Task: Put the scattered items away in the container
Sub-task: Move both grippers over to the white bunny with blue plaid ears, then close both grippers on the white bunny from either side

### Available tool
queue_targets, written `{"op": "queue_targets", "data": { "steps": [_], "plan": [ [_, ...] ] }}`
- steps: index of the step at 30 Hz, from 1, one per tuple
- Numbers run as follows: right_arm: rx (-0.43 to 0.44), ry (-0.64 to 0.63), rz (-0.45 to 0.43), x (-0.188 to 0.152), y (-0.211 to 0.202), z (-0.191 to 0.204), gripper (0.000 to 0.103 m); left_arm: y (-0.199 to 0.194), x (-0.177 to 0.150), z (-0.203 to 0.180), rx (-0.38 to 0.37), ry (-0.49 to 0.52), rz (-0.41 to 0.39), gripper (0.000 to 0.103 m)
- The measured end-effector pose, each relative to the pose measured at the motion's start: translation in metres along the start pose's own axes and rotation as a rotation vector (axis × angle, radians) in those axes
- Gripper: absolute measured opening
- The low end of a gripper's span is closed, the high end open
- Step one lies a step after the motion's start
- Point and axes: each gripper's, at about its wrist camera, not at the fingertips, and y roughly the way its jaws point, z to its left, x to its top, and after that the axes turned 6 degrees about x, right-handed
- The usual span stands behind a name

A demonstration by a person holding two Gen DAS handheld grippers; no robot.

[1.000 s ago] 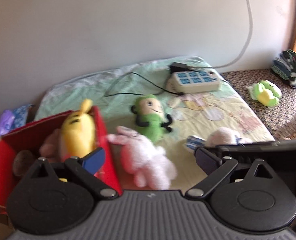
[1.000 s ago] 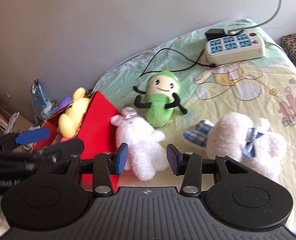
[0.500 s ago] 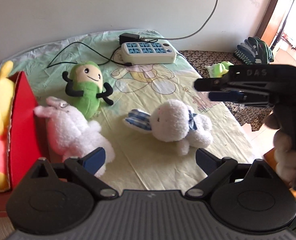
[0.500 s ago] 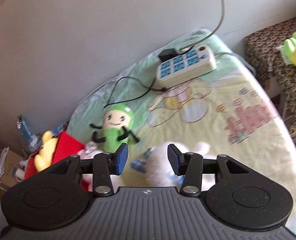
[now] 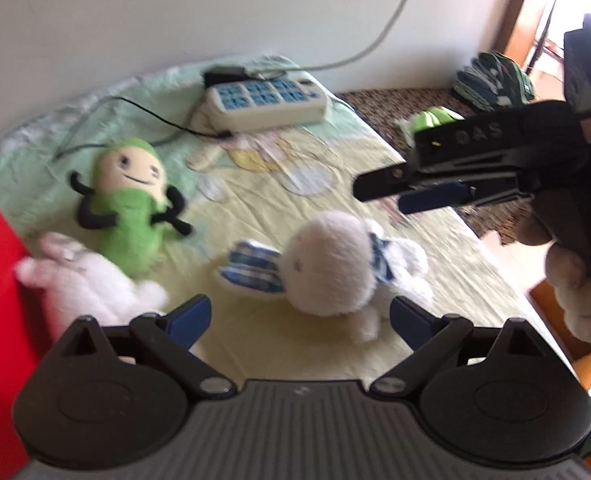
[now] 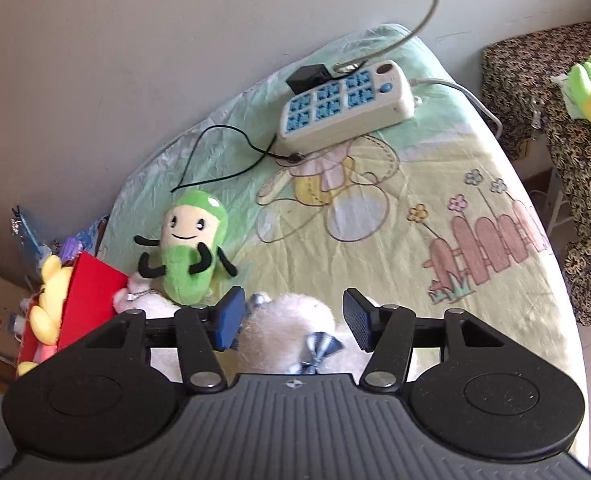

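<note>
Bed with cartoon-print sheet [image 6: 435, 184]: right hand-held gripper [image 6: 293, 322] has swung over the white plush bunny with blue checked ears [image 5: 331, 264], jaws opening around it, not gripping; left hand-held gripper [image 5: 299, 316] apart, empty. Bunny goes next.

L gripper [image 5: 299, 314] low centre of frame, jaws wide, nothing gripped. R gripper [image 6: 291, 318] low centre, jaws opening, pads clear. Hand [image 5: 579, 276] at right edge of L view, wrapped round R gripper handle.

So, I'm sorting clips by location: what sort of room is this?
Most likely a bedroom in a home: a bed with a cartoon-print sheet, plush toys such as the green plush lying on it, and a power strip near the wall.
</note>
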Motion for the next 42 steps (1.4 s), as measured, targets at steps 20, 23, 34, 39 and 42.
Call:
{"op": "queue_targets", "data": {
  "steps": [20,23,34,39,42],
  "plan": [
    [0.23,0.144,0.119,-0.02,-0.006,-0.016,0.057,0.028,-0.014,-0.021,-0.159,-0.105,0.106,0.096],
    [0.214,0.053,0.055,0.001,-0.007,-0.015,0.061,0.033,-0.011,-0.025,-0.191,-0.131,0.11,0.096],
    [0.265,0.154,0.272,0.009,0.047,-0.056,0.064,0.06,-0.002,-0.016,-0.173,-0.238,0.175,0.081],
    [0.368,0.311,0.295,-0.018,0.031,-0.065,0.061,0.042,-0.003,0.013,-0.195,-0.295,0.165,0.078],
    [0.416,0.378,0.302,-0.037,0.027,-0.063,0.061,0.03,-0.006,0.016,-0.193,-0.26,0.165,0.079]
  ]
}}
